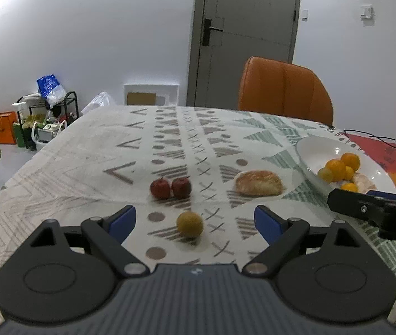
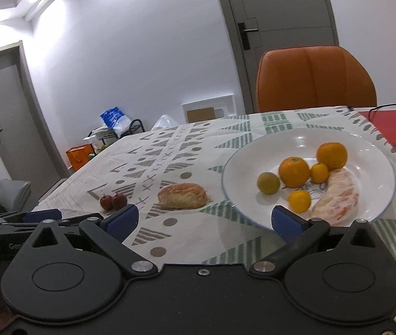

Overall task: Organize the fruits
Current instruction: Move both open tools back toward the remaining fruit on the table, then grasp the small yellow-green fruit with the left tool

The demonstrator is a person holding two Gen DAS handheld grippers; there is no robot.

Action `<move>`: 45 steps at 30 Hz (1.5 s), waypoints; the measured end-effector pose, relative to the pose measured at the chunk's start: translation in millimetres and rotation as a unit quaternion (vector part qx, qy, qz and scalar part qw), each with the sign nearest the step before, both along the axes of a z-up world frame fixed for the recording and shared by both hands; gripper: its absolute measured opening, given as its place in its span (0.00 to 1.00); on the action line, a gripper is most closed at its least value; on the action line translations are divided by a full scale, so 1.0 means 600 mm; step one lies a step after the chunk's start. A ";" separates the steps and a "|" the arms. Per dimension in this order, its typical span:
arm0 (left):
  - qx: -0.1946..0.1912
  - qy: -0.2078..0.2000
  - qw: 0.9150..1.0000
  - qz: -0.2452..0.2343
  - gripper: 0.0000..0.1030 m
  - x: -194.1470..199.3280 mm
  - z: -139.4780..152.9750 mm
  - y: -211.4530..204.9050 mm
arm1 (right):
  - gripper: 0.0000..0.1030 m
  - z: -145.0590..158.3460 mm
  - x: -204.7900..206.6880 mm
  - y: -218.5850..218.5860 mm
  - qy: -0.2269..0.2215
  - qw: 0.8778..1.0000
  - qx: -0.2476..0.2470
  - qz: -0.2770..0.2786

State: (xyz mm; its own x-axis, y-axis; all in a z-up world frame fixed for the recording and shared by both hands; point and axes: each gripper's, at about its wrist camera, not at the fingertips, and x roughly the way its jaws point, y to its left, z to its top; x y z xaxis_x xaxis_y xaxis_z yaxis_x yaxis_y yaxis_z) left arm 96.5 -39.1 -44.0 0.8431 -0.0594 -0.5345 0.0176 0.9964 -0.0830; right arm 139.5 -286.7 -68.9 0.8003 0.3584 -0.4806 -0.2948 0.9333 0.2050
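Observation:
My left gripper is open and empty, with a yellow-green round fruit on the cloth between its fingers. Two small red fruits lie just beyond, and a peeled pomelo piece to their right. A white plate holds two oranges, small kumquats, a green-yellow fruit and a peeled pomelo segment. My right gripper is open and empty, at the plate's near left rim. It shows in the left wrist view too.
The table wears a patterned cloth. An orange chair stands at the far side before a grey door. Black cables and a red mat lie at the far right. A cluttered rack stands on the floor at left.

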 end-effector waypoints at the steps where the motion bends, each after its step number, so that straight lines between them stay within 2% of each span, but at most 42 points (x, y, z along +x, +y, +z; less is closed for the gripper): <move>1: 0.001 0.003 1.000 0.003 0.88 0.000 -0.003 0.003 | 1.00 -0.001 0.001 0.003 0.001 1.000 -0.001 0.002; 11: -0.009 0.012 1.000 0.010 0.85 0.009 -0.020 0.026 | 1.00 -0.005 0.006 0.033 0.009 1.000 -0.008 0.028; 14: -0.013 0.010 1.000 0.003 0.79 0.014 -0.024 0.024 | 1.00 -0.006 0.011 0.040 0.012 0.999 -0.007 0.036; 17: -0.020 0.017 1.000 -0.007 0.63 0.023 -0.030 0.021 | 1.00 -0.008 0.016 0.049 0.016 0.999 -0.009 0.043; 19: -0.024 0.025 0.999 -0.012 0.48 0.031 -0.035 0.020 | 0.99 -0.008 0.019 0.054 0.016 0.999 -0.010 0.048; 20: -0.027 0.030 0.999 -0.014 0.44 0.034 -0.038 0.020 | 0.99 -0.008 0.021 0.057 0.016 0.999 -0.012 0.050; 22: -0.030 0.035 0.999 -0.015 0.27 0.040 -0.042 0.022 | 0.97 -0.007 0.025 0.062 0.016 0.999 -0.017 0.049; 23: -0.030 0.033 0.999 -0.015 0.24 0.042 -0.042 0.023 | 0.95 -0.007 0.028 0.065 0.016 0.999 -0.019 0.048; 29: -0.042 0.030 0.999 -0.001 0.23 0.049 -0.037 0.043 | 0.92 -0.006 0.047 0.086 0.018 0.998 -0.034 0.051; 38: -0.054 0.023 0.998 0.015 0.23 0.053 -0.029 0.078 | 0.80 -0.016 0.075 0.121 0.031 0.996 -0.058 0.055; 45: -0.066 0.023 0.997 0.023 0.23 0.056 -0.030 0.105 | 0.80 -0.025 0.089 0.144 0.049 0.994 -0.078 0.050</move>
